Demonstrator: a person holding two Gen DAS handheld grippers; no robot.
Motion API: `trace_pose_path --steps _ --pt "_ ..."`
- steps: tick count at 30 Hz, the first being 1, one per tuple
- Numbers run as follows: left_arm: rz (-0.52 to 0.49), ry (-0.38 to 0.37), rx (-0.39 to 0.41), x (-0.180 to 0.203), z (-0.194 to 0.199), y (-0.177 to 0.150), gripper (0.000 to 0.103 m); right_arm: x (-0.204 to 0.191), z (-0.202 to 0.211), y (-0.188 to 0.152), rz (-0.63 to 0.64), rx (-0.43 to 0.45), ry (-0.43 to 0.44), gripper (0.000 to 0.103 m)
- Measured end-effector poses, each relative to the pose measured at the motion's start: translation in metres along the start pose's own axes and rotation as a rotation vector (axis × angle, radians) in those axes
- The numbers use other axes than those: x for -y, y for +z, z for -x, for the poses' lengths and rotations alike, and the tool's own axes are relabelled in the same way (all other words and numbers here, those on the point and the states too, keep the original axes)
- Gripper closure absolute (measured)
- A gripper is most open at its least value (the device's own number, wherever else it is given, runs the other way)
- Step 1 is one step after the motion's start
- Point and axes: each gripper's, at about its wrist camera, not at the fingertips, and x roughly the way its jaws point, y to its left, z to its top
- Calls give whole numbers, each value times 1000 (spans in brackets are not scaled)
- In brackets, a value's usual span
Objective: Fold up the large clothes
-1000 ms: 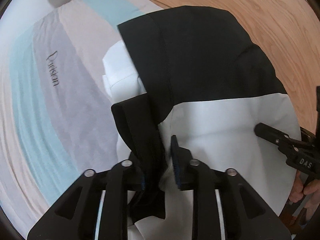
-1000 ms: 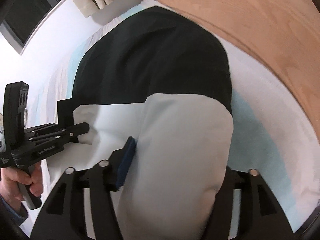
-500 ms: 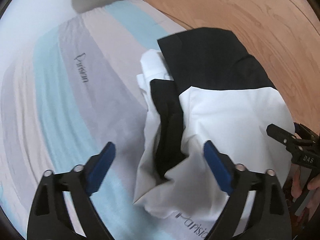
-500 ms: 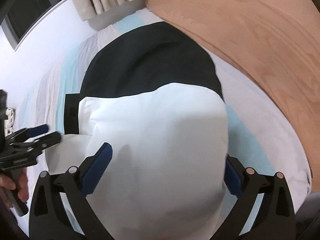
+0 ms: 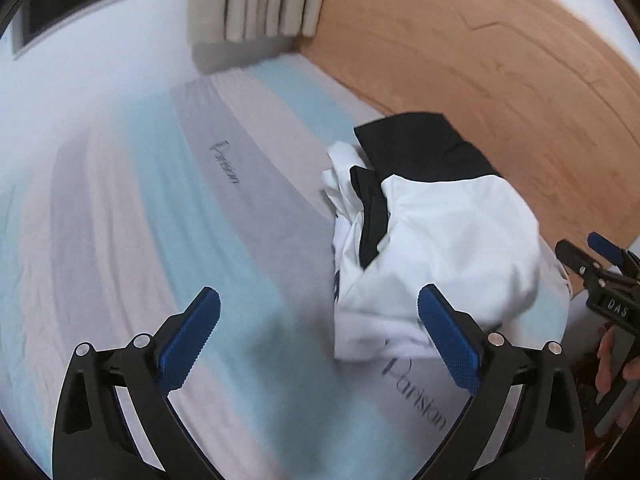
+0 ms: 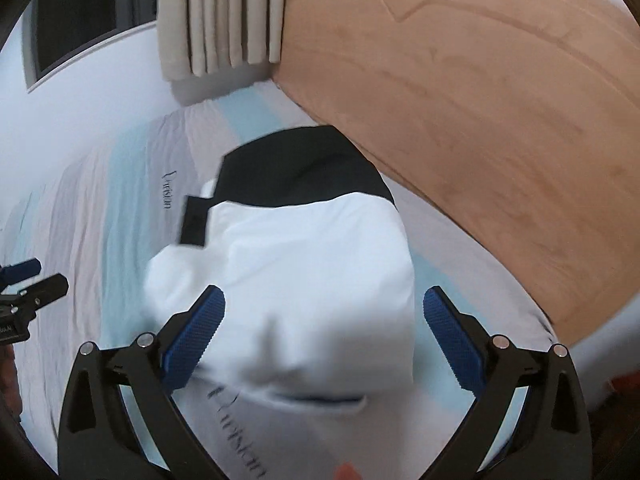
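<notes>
Left wrist view: black-and-white garment bunched on striped bed, right side near wooden headboard. Left gripper and right gripper spread wide, empty, likely released after 1 fold.

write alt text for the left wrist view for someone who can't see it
A loosely folded black-and-white garment lies on a striped bedsheet beside a wooden headboard. The open left gripper hovers empty in front; the right gripper is at the right edge.

Both wrist cameras look down and forward over the bed, near it; both share the garment and headboard.
</notes>
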Motion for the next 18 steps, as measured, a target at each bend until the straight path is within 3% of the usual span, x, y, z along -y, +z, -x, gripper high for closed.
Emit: trace_pose_path --steps 4,10,18 --pt "-13 4 46 -12 57 -38 6 -33 57 -40 -16 14 -40 7" --pt "-72 -63 74 -22 129 -97 6 -71 138 -102 -86 27 -83 7" --pt "-126 -12 65 -24 209 -190 6 -115 263 -189 -107 93 -191 7"
